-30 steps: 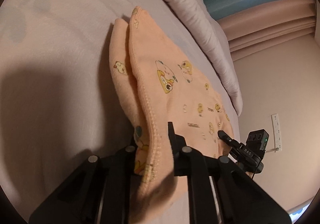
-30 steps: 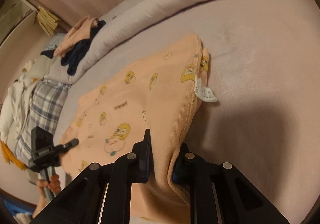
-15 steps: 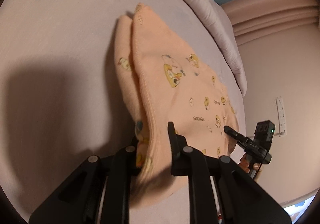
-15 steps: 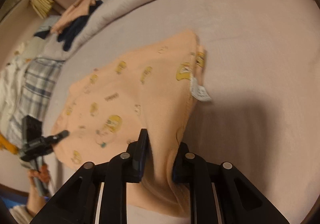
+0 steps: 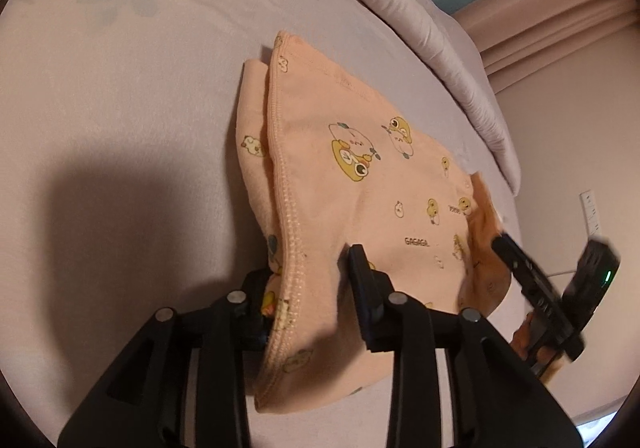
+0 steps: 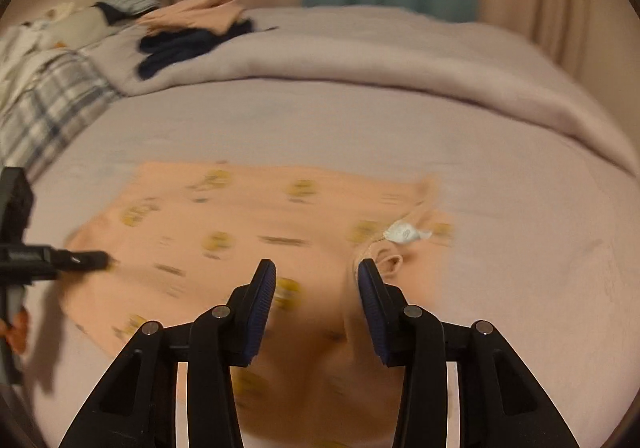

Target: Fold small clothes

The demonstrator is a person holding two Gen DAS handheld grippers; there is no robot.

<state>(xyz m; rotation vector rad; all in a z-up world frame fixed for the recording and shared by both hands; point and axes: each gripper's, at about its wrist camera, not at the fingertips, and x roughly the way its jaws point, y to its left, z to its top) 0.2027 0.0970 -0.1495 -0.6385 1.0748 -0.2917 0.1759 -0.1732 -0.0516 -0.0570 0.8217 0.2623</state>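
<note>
The peach garment (image 5: 360,192) lies folded on the bed (image 5: 120,108), light and limp (it slumps unsupported); I would pinch its stitched hem. Both left tongs (image 5: 308,272) and right tongs (image 6: 316,284) have just been opening, cloth loose between.

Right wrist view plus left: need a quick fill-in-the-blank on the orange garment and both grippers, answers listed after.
1. The peach garment lies on a ____ bedsheet.
2. The right gripper has jaws standing ____, clear of the cloth.
3. A white ____ sits at the garment's seam near the right gripper.
4. The garment's hem runs between the jaws of the ____ gripper.

Answers: pink; open; label; left
</note>
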